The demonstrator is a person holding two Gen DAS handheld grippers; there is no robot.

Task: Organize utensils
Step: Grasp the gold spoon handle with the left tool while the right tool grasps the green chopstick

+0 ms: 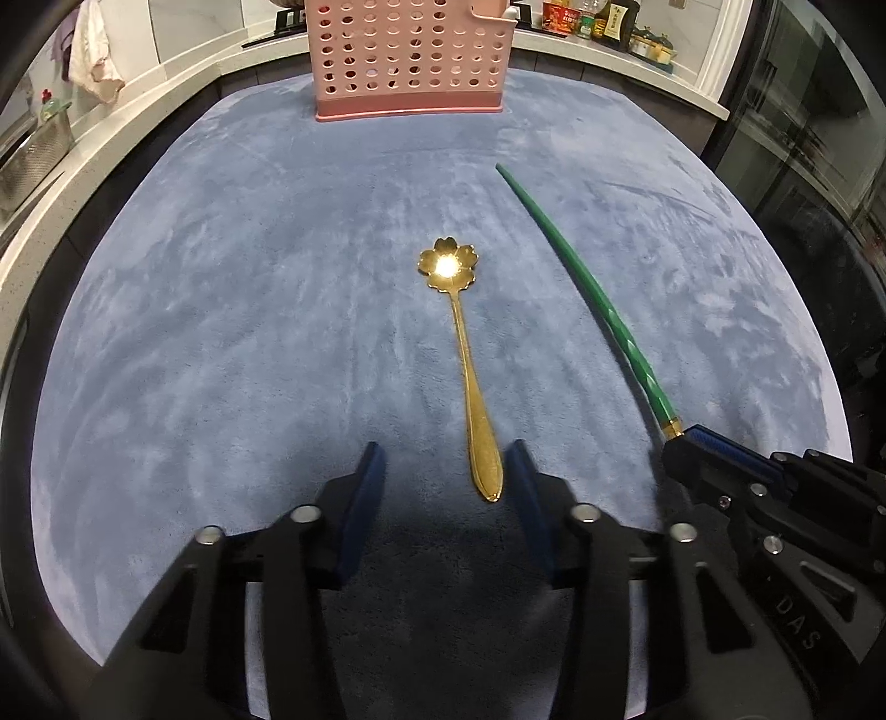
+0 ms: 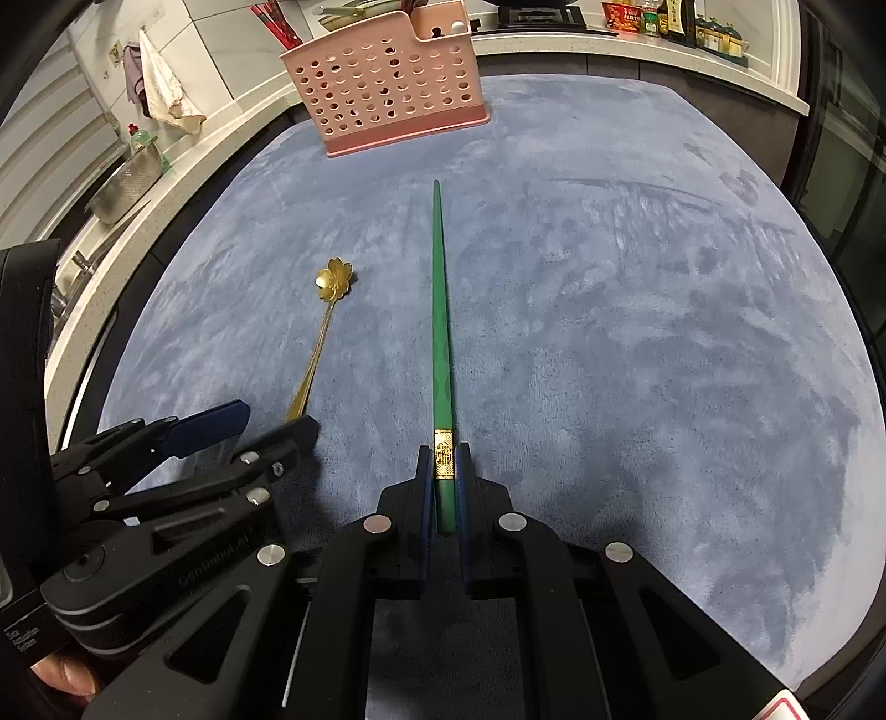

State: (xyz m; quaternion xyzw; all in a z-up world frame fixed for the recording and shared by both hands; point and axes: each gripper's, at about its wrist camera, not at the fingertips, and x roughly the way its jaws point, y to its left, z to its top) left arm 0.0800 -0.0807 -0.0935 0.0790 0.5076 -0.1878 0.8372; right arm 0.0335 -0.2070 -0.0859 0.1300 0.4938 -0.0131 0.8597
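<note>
**Two utensils, one in hand, one about to be taken**

Two items remained on the blue mat (image 1: 221, 332). The right gripper (image 2: 444, 471) was clamped on the gold-banded end of the green chopstick (image 2: 440, 310), whose tip pointed toward the pink basket (image 2: 387, 77) at the mat's far edge. The left gripper (image 1: 446, 471) stood partly open astride the handle end of the gold flower spoon (image 1: 462, 354) near the mat's middle, pads not yet pressing. Best to centre the thin handle between the pads, then close squarely, lest it slip on the plush.

A blue cloth (image 1: 221, 277) covers the table; bottles (image 1: 587, 19) line the counter (image 1: 609, 55) behind.
</note>
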